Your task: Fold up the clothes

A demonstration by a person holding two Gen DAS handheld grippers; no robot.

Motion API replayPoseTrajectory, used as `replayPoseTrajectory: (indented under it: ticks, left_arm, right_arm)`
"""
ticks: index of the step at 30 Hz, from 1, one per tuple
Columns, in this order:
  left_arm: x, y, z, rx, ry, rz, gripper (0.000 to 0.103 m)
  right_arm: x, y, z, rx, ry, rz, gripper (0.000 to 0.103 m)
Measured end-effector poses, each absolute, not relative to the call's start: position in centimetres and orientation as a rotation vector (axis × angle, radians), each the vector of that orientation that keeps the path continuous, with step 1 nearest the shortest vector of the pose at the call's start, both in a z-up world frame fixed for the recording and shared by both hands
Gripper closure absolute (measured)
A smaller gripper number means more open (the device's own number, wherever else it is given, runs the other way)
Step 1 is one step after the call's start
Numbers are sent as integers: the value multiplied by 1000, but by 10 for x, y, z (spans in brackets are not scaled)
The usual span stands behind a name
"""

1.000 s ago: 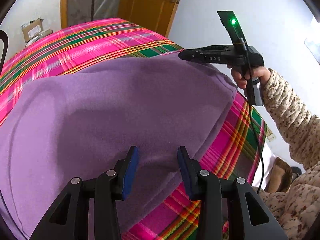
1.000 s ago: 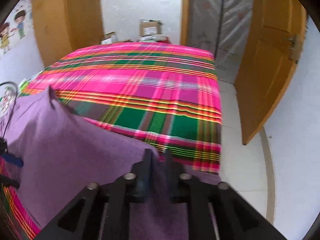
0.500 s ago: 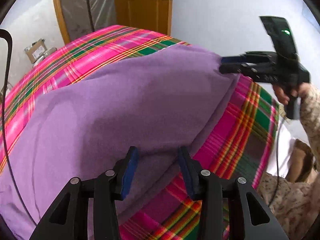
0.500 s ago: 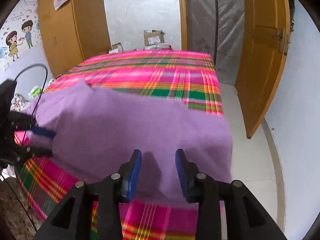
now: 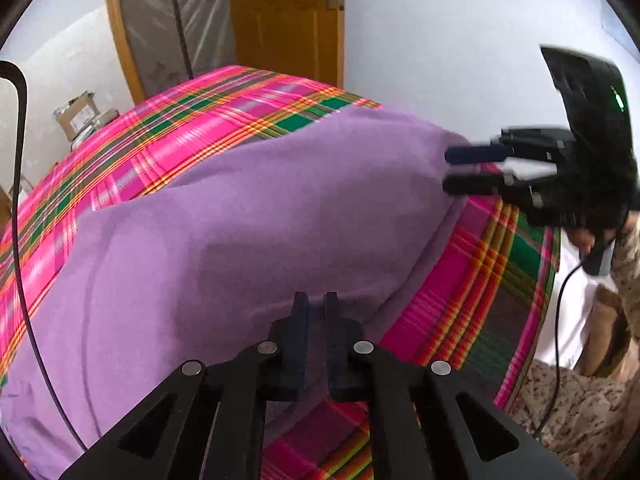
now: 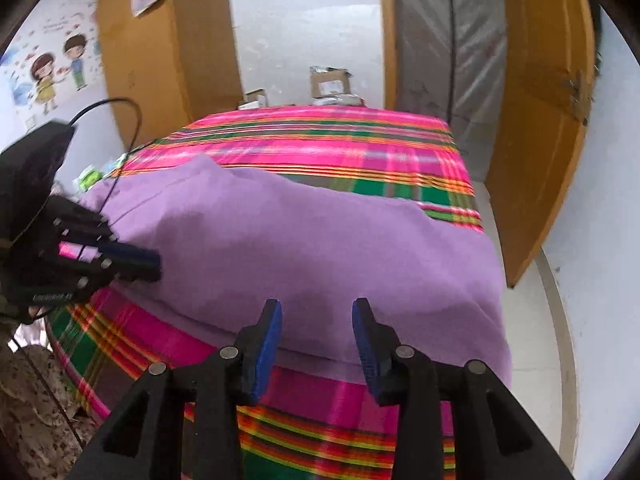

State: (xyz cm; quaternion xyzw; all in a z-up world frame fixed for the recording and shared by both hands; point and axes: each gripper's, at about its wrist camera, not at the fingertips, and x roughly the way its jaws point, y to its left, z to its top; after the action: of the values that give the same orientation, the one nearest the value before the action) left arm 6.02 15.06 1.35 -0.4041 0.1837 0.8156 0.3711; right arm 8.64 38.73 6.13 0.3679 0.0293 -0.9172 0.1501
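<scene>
A purple garment (image 5: 248,216) lies spread on a bed with a pink and green plaid cover (image 5: 192,128); it also shows in the right wrist view (image 6: 320,240). My left gripper (image 5: 316,308) is shut on the garment's near edge; it also shows at the left of the right wrist view (image 6: 148,266). My right gripper (image 6: 316,320) is open just above the garment's near hem, holding nothing. In the left wrist view it (image 5: 460,168) hovers at the garment's right corner.
The plaid bed cover (image 6: 328,144) runs to the far edge. Cardboard boxes (image 6: 332,84) sit beyond it. An orange wooden door (image 6: 540,128) and a plastic-covered frame (image 6: 452,44) stand at the right. White floor (image 6: 532,320) lies right of the bed.
My left gripper has shut on the garment's near edge. My right gripper let go of the garment earlier and has drawn back, open. The garment has settled flatter on the bed.
</scene>
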Motion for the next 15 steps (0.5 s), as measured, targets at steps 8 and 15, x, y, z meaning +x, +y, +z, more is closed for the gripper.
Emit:
replayPoseTrajectory:
  ticks: [8, 15]
  left_arm:
    - [70, 154, 23, -971, 447, 2055, 66]
    - [81, 169, 10, -979, 596, 2036, 61]
  right_arm:
    - [90, 328, 55, 1017, 301, -2492, 66]
    - [85, 320, 44, 1053, 322, -2494, 66]
